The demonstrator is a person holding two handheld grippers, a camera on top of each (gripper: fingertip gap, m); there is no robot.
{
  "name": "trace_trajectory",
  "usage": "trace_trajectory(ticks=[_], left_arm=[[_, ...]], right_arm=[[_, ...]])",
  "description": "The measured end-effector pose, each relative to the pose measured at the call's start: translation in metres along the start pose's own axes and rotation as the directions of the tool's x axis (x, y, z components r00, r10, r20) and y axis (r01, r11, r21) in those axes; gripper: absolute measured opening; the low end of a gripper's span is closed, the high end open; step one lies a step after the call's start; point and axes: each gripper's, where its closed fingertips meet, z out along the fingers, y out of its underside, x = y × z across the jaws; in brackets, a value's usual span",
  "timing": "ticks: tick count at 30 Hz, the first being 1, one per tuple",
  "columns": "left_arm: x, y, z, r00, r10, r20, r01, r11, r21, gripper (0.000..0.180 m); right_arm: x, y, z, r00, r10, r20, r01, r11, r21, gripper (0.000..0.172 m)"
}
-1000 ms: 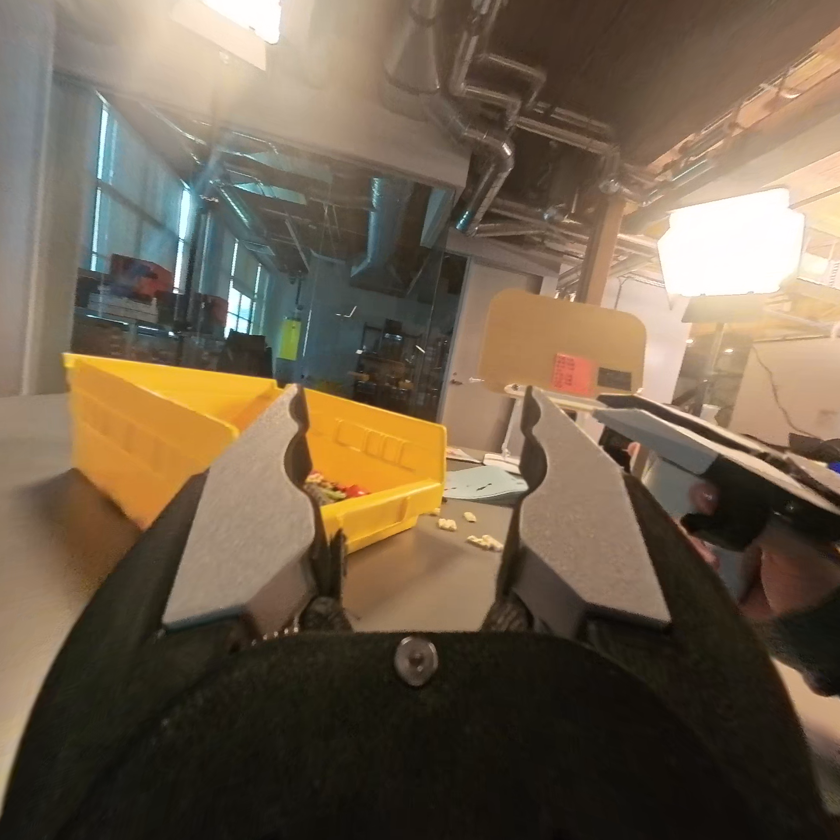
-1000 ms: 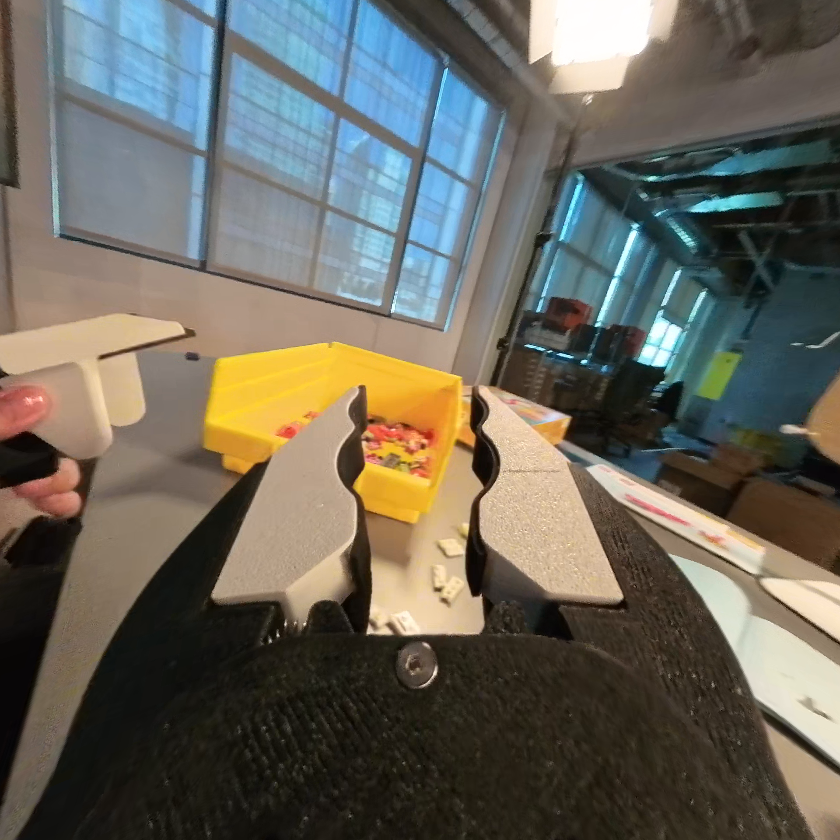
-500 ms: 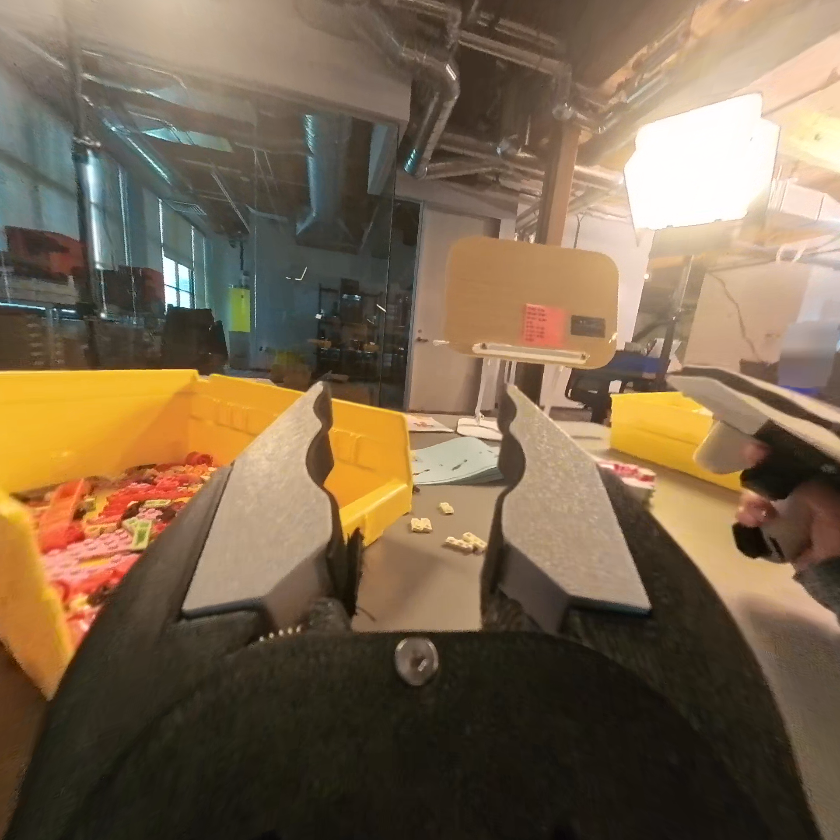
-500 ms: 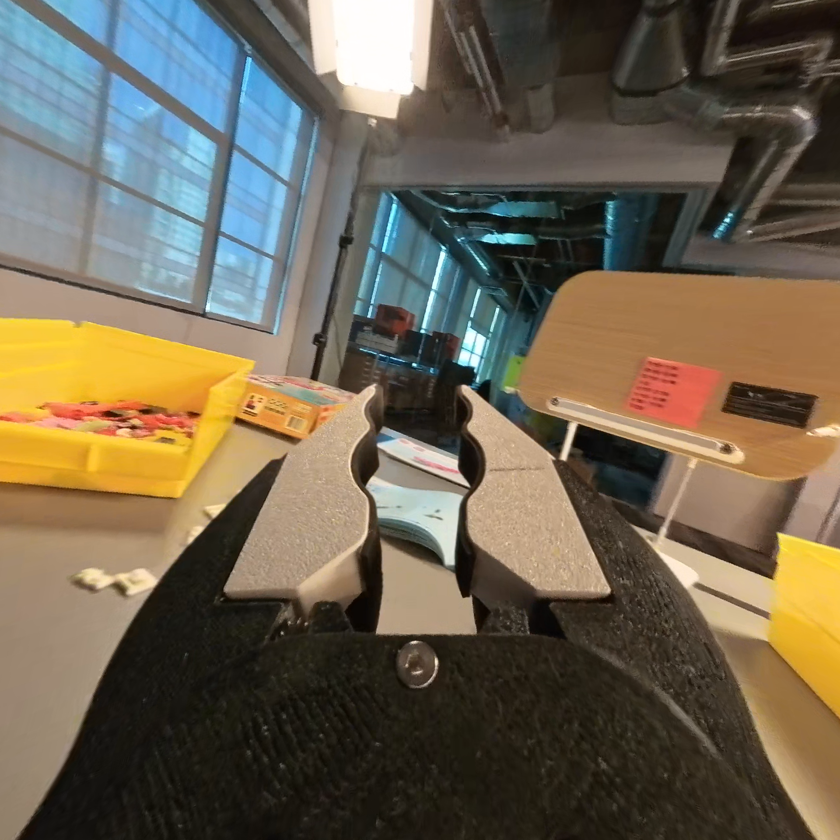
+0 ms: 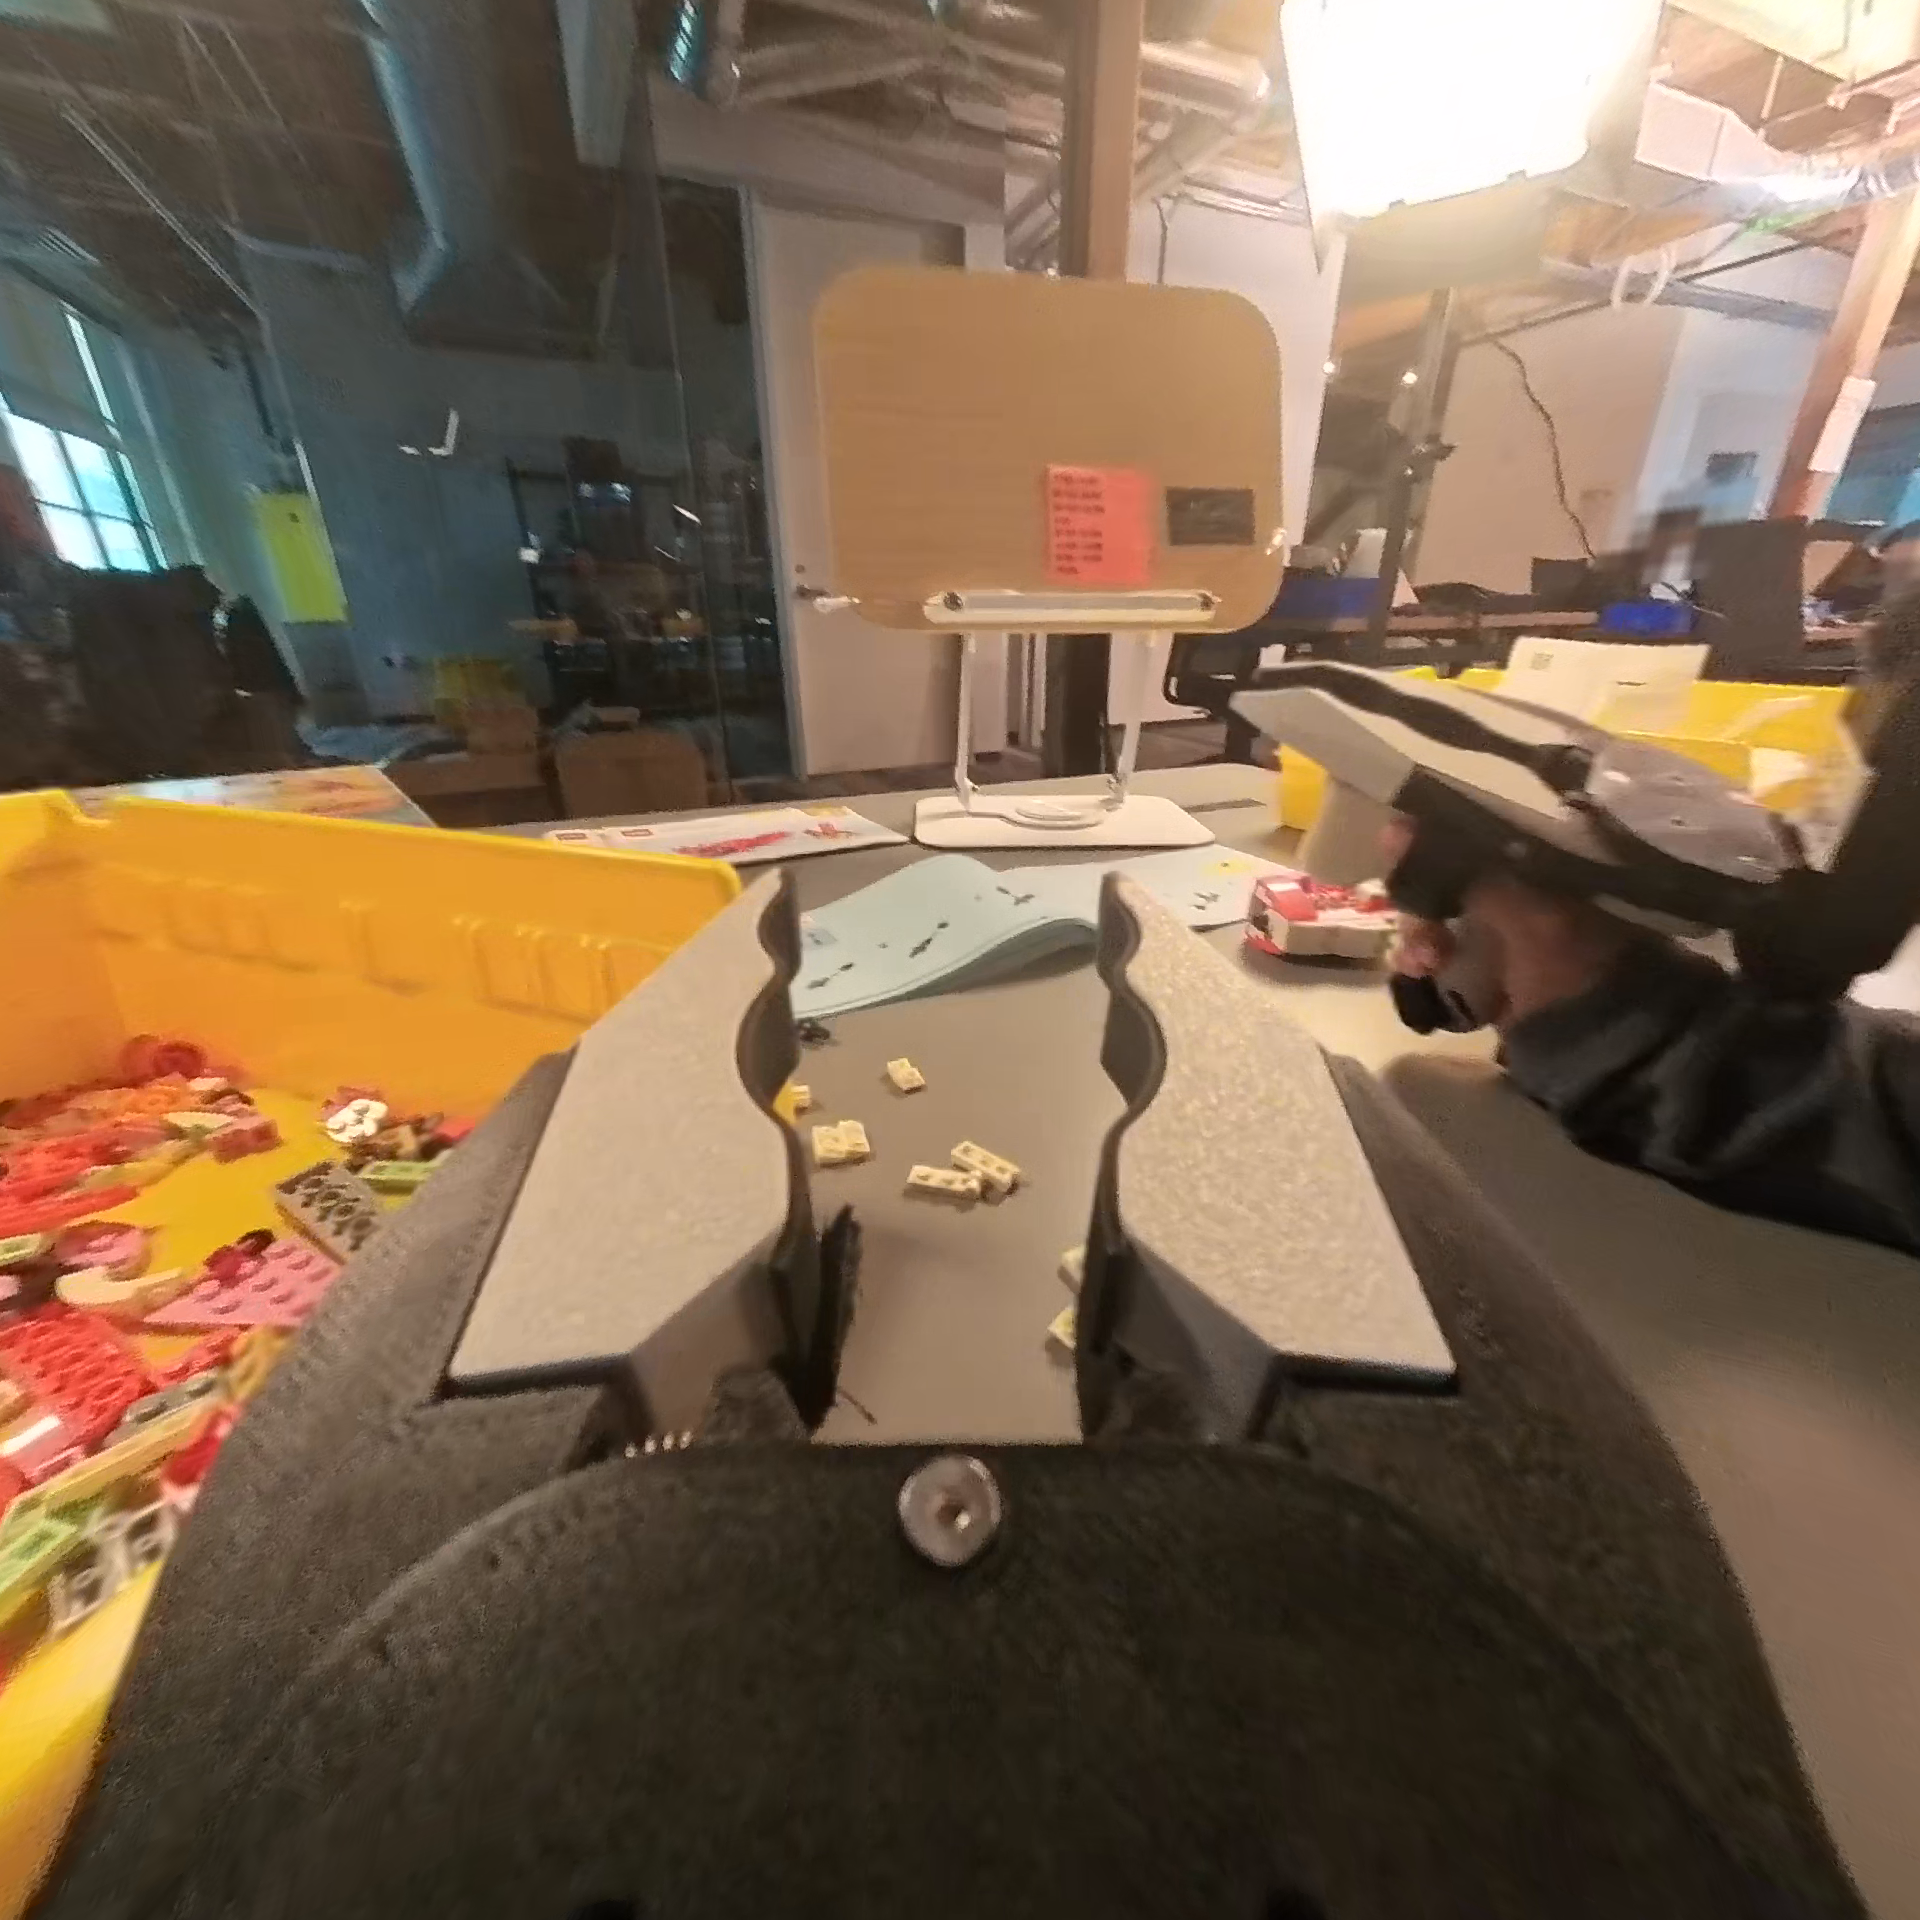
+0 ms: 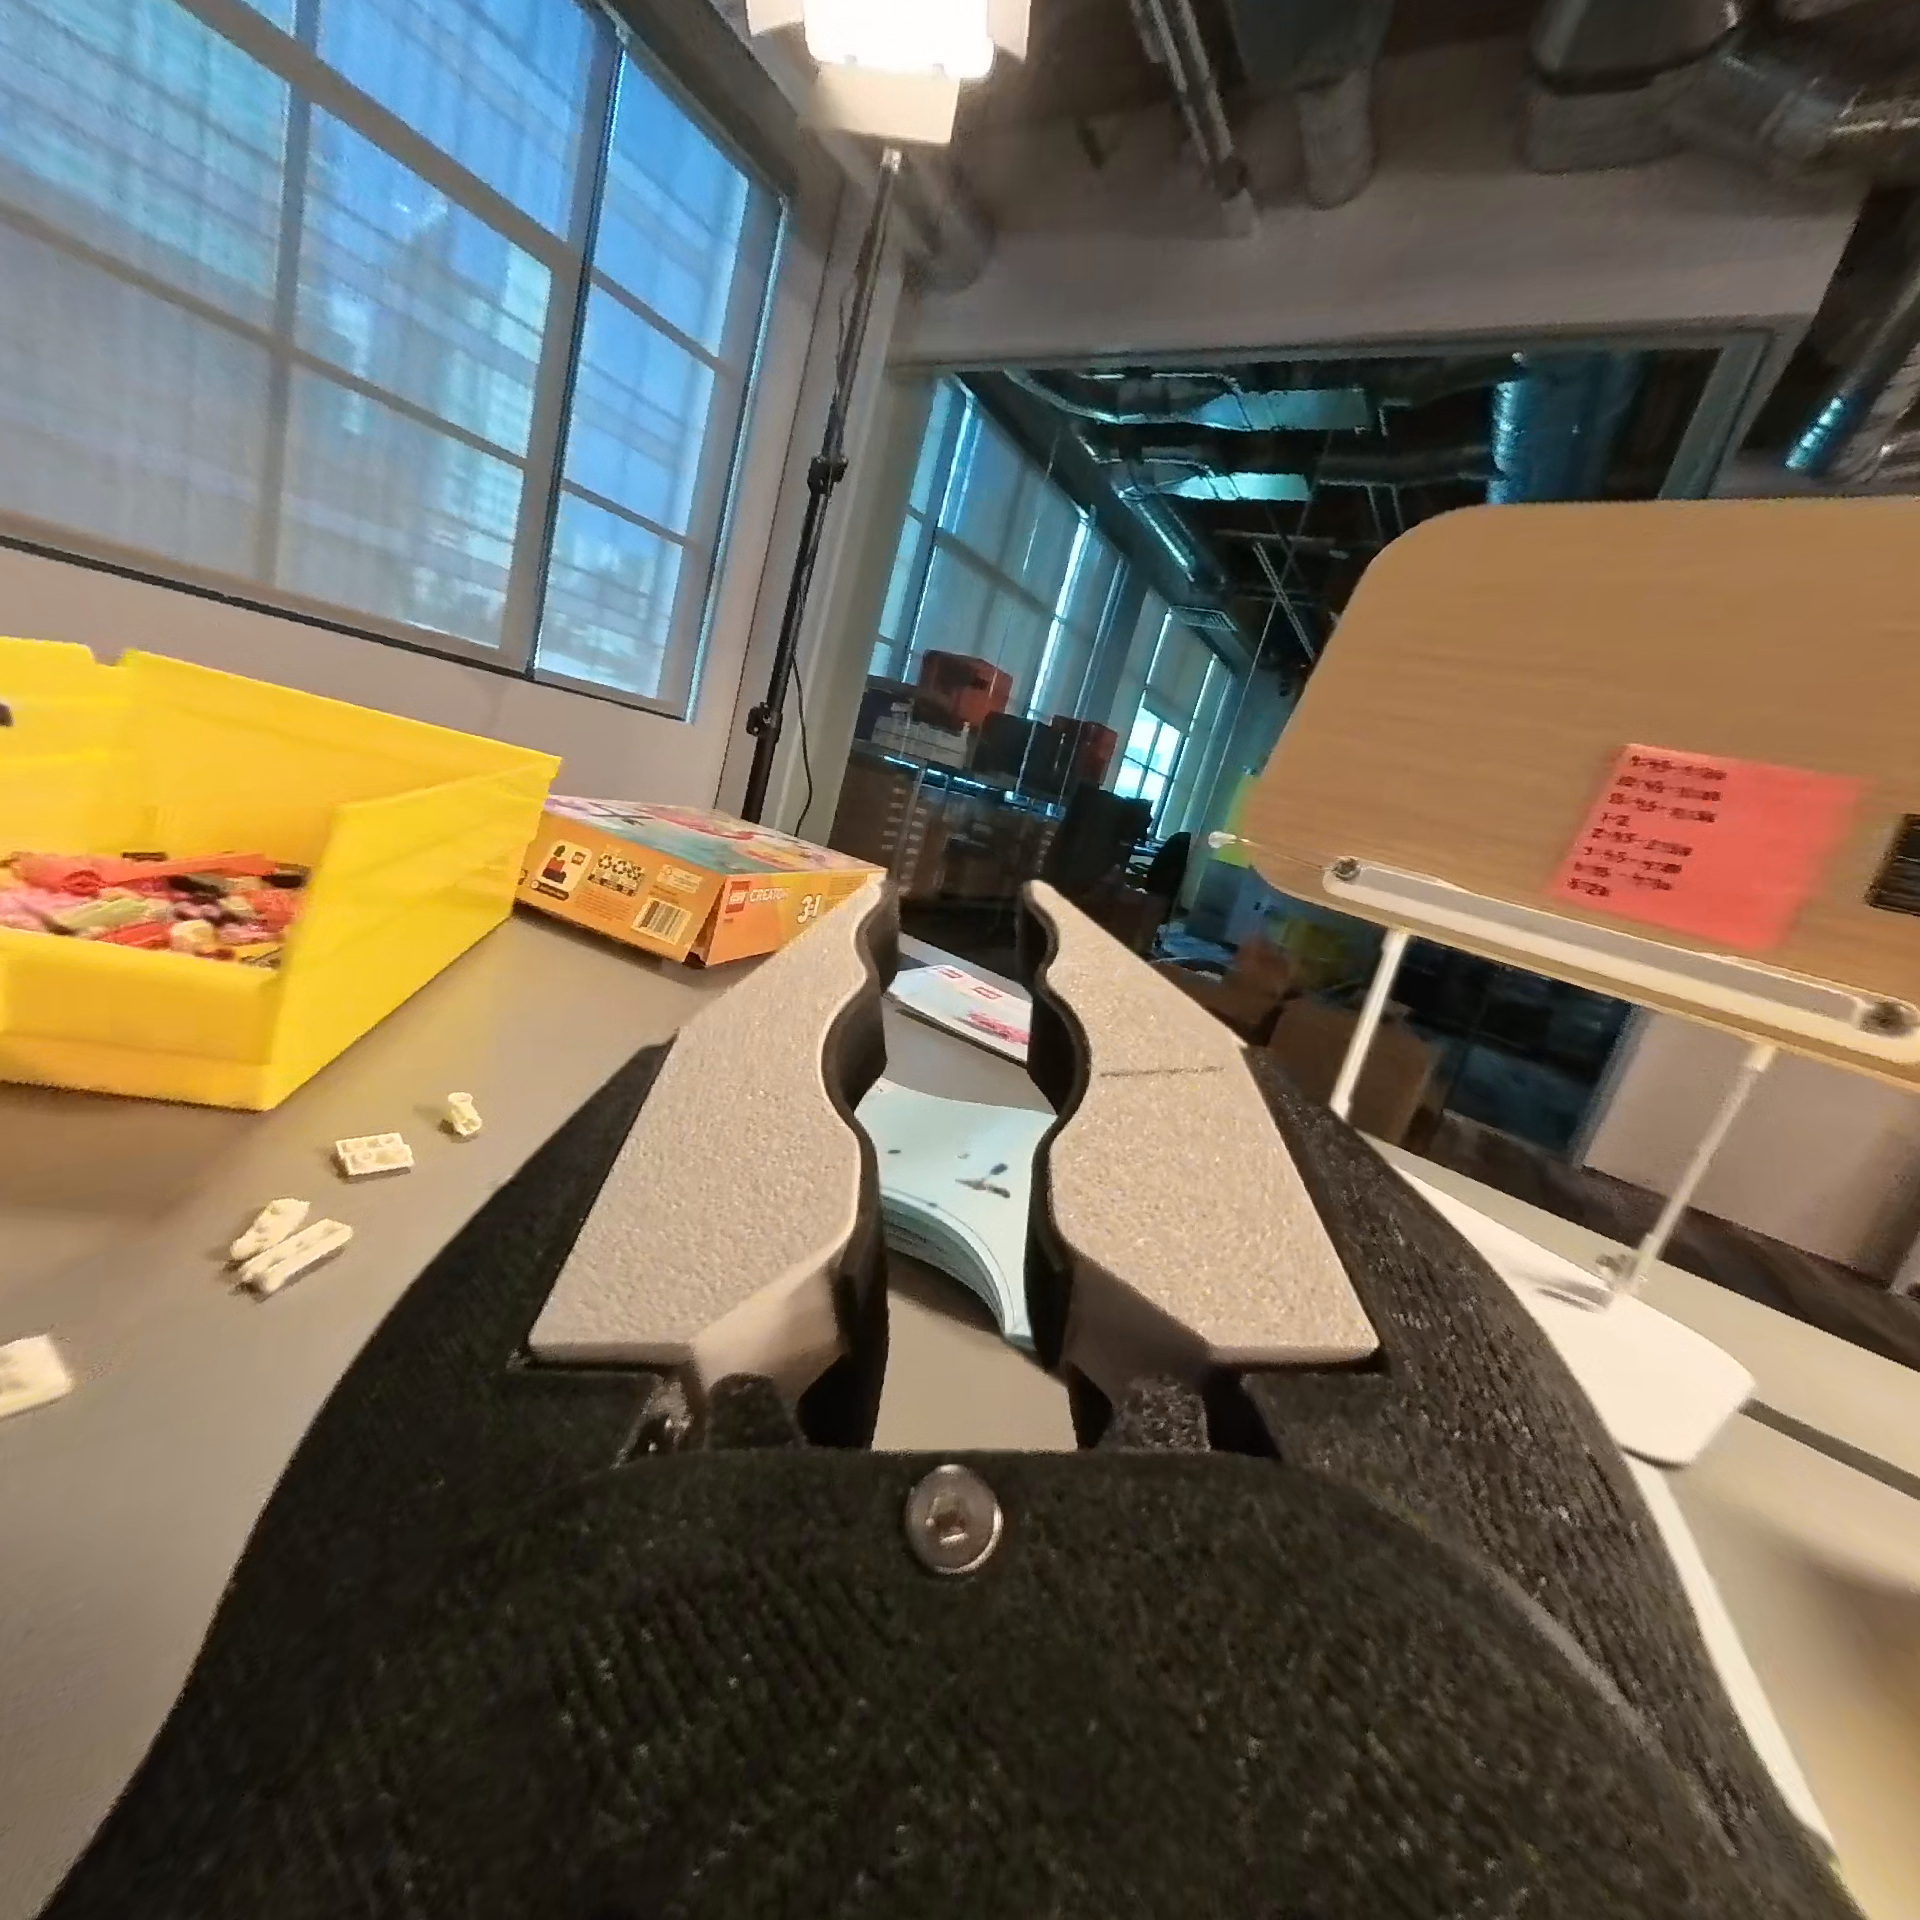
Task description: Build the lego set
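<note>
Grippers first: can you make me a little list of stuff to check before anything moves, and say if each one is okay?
1. Left gripper has nothing between its grey fingers: ok.
2. Right gripper has nothing too, narrow gap: ok.
3. Small cream toy bricks loose on the grey table, ahead of the left gripper: ok.
4. Open pale blue booklet lies flat: ok.
5. Yellow plastic bin upright, bricks inside: ok.

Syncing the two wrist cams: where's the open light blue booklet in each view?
Left wrist view: the light blue booklet lies flat on the table, upper middle, beyond the fingertips, in front of the white stand base.
Right wrist view: the booklet shows at centre, through the narrow gap between the fingers.
Shared landmark: the wooden board on a white stand, bearing a pink note.
</note>
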Motion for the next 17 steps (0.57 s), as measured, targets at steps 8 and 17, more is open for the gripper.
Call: trace_trajectory(ticks=[8,17], left_arm=[[0.008,0.005,0.004,0.998,0.067,-0.006,-0.067,0.997,-0.032,0.053],[0.006,0.003,0.001,0.999,0.039,-0.004,-0.039,0.999,-0.02,0.052]], right_arm=[[0.02,0.015,0.023,0.999,-0.009,-0.049,0.009,1.0,-0.015,0.018],[0.006,0.014,0.021,0.997,0.066,0.037,-0.066,0.998,-0.006,0.011]])
